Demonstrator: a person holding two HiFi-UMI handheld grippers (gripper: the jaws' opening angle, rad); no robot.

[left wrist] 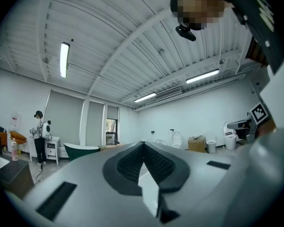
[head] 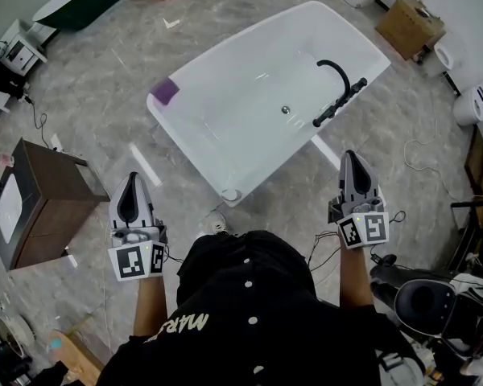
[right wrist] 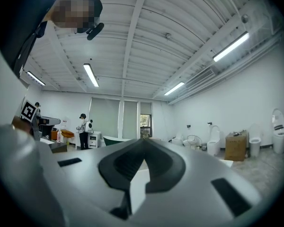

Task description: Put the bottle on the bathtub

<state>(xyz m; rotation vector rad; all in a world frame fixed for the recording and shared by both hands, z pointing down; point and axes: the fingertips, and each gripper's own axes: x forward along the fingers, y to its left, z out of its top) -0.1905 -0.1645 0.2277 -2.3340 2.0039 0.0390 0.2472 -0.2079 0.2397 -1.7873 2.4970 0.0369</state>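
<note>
The white bathtub (head: 225, 127) stands slantwise on the grey floor ahead of me, with a black faucet (head: 338, 87) on its right rim and a purple thing (head: 164, 92) on its far left corner. A small pinkish bottle (left wrist: 13, 150) seems to stand by the dark cabinet (head: 44, 203) at my left. My left gripper (head: 134, 178) and right gripper (head: 350, 158) are held close to my body, short of the tub's near end. Both are shut and hold nothing. In the gripper views, the left gripper (left wrist: 143, 144) and the right gripper (right wrist: 144, 141) point level across the room.
Cables (head: 423, 155) trail over the floor at the right. Cardboard boxes (head: 410, 24) and toilets (head: 476, 103) line the right wall. A dark green tub (head: 76, 2) sits at the back left. A person (right wrist: 83, 131) stands far off by a white stand.
</note>
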